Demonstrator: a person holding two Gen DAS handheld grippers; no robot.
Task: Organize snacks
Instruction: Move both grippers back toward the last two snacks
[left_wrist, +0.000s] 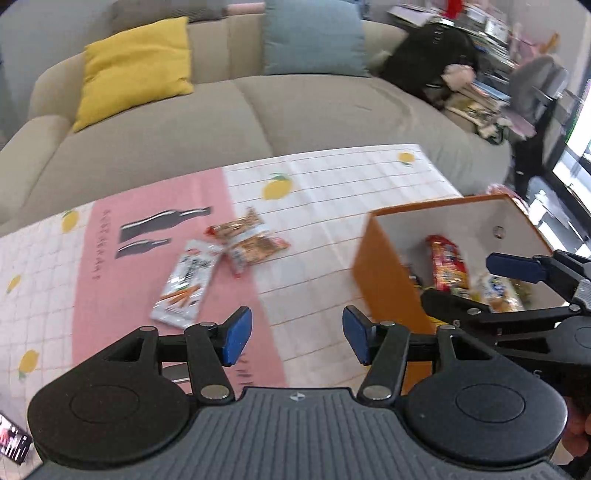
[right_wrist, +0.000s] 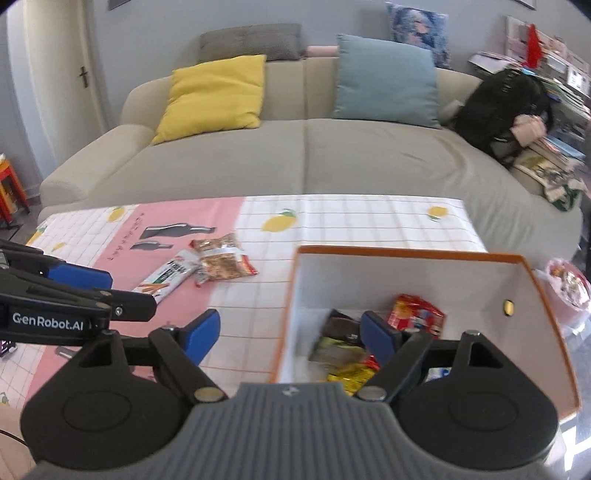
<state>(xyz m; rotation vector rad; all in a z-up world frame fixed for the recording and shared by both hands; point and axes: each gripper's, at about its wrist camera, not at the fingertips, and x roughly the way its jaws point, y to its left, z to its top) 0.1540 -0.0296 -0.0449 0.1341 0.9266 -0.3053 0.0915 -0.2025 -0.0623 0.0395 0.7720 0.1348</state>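
An orange box (left_wrist: 384, 266) with white inner walls stands on the right of the table and holds several snack packets, among them a red one (left_wrist: 448, 264). On the cloth to its left lie a white stick-snack packet (left_wrist: 186, 286) and two clear packets of brown snacks (left_wrist: 255, 247). My left gripper (left_wrist: 297, 338) hangs open above the cloth, nothing between its pads. My right gripper (right_wrist: 291, 334) is open over the left wall of the box (right_wrist: 406, 253), also with nothing in it. Red (right_wrist: 417, 314), yellow (right_wrist: 351, 374) and dark packets lie inside. The white packet (right_wrist: 166, 277) lies left of the box.
The table wears a pink and white lemon-print cloth (right_wrist: 351, 221). Behind it stands a beige sofa (right_wrist: 303, 166) with a yellow cushion (right_wrist: 214, 96), a blue cushion (right_wrist: 384, 81) and a black bag (right_wrist: 502, 107). A pink bag (right_wrist: 569, 291) sits right of the box. A phone (left_wrist: 14, 443) lies near left.
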